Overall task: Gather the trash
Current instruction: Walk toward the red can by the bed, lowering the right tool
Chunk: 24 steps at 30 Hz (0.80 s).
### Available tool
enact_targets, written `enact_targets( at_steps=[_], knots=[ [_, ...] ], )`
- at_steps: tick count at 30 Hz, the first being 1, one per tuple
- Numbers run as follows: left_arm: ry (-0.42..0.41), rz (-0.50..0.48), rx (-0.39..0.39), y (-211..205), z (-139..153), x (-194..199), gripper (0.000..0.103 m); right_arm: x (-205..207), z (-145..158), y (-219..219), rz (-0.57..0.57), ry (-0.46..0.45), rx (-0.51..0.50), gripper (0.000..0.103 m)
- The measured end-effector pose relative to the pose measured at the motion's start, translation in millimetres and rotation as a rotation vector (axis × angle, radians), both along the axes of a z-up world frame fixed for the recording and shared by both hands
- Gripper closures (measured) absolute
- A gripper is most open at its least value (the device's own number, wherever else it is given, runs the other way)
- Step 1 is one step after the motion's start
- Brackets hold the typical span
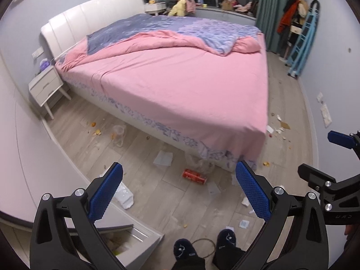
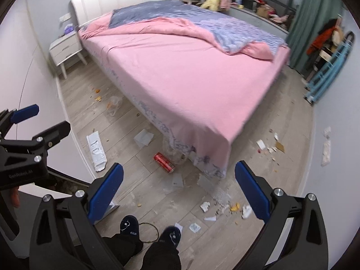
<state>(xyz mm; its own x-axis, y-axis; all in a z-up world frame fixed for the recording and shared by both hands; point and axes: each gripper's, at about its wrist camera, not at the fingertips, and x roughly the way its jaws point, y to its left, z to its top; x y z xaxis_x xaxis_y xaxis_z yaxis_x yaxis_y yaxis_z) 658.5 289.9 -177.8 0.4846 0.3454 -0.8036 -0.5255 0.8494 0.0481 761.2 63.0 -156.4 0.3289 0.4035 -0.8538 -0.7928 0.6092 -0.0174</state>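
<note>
Trash lies scattered on the wooden floor around a pink bed. A red soda can (image 1: 194, 176) lies near the bed's corner; it also shows in the right wrist view (image 2: 164, 160). White papers (image 1: 163, 158), a clear plastic bag (image 1: 118, 135), orange peel bits (image 1: 97, 131) and crumpled tissues (image 2: 205, 206) lie about. A white wrapper (image 2: 96, 149) lies by the left wall. My left gripper (image 1: 178, 193) is open and empty, high above the floor. My right gripper (image 2: 179, 191) is open and empty, also held high.
The bed (image 1: 180, 85) fills the middle. A white nightstand (image 1: 46, 87) stands at its left. A white bin with trash inside (image 1: 126, 243) sits at the lower left. A blue rack (image 1: 302, 45) leans on the right wall. My slippered feet (image 1: 202, 246) stand below.
</note>
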Motion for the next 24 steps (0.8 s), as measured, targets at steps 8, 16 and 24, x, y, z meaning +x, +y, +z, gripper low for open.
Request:
enact_targets(
  at_steps=[8, 16, 24],
  knots=[
    [0.003, 0.037, -0.023, 26.8, -98.6, 40.8, 0.006, 40.2, -118.1, 52.1, 0.109, 0.067, 0.011, 0.007],
    [0.028, 0.059, -0.015, 54.2, -238.2, 67.7, 0.006, 56.0, -258.2, 86.0, 0.205, 0.085, 0.002, 0.007],
    [0.061, 0.056, -0.064, 74.0, -373.8, 82.9, 0.006, 76.7, -388.0, 105.3, 0.249, 0.103, -0.027, 0.007]
  ],
)
